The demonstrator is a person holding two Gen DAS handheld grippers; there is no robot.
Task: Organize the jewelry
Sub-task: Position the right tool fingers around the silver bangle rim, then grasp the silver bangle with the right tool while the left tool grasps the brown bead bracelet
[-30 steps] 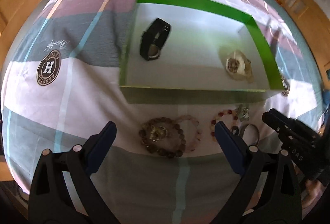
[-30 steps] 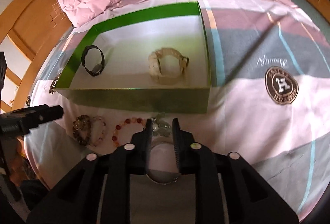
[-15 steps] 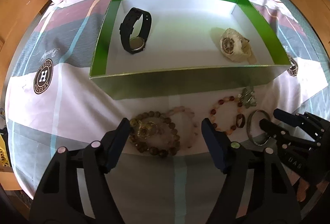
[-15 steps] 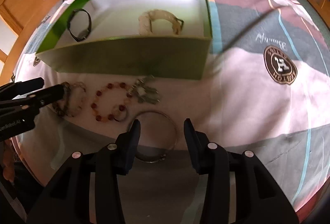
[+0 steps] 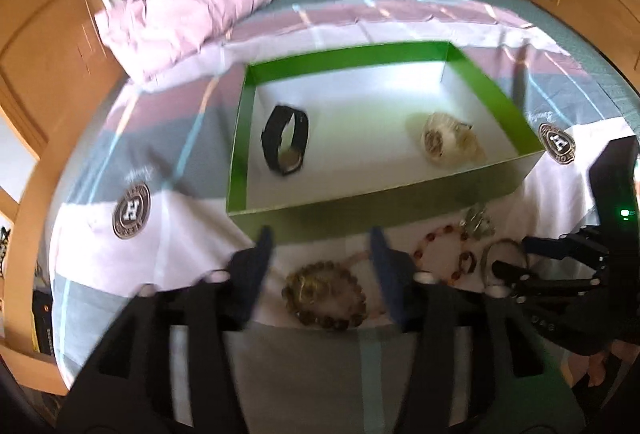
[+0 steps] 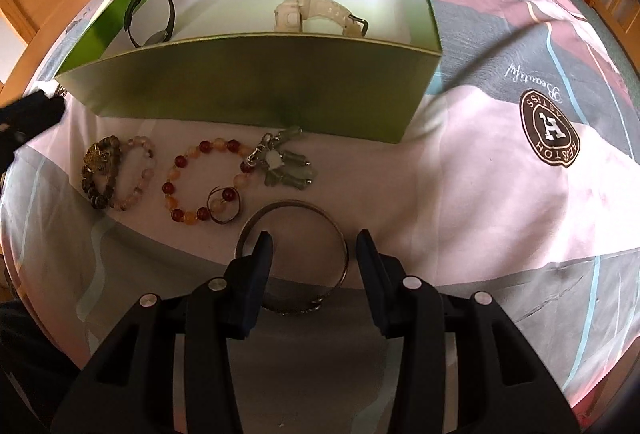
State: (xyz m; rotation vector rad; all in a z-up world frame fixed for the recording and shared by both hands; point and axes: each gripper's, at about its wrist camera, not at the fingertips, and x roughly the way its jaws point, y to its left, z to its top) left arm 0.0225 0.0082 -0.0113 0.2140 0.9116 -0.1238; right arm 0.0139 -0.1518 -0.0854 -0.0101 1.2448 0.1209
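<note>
Two "H" crests [image 6: 551,131] mark the bedsheet [image 6: 480,194]; both grippers' jaws gape, holding nothing.

One green box [image 6: 248,82] sits on the bed. Inside it are two watches: one black watch [image 6: 151,17] at the left, one white watch [image 6: 316,19] at the right. On the bed near the box lie three bead bracelets: one brown [image 6: 102,170], one pale pink [image 6: 138,174], one red-and-orange [image 6: 200,180]. Also one metal bangle [image 6: 292,258], one small ring [image 6: 224,204] and one green charm cluster [image 6: 286,168].
</note>
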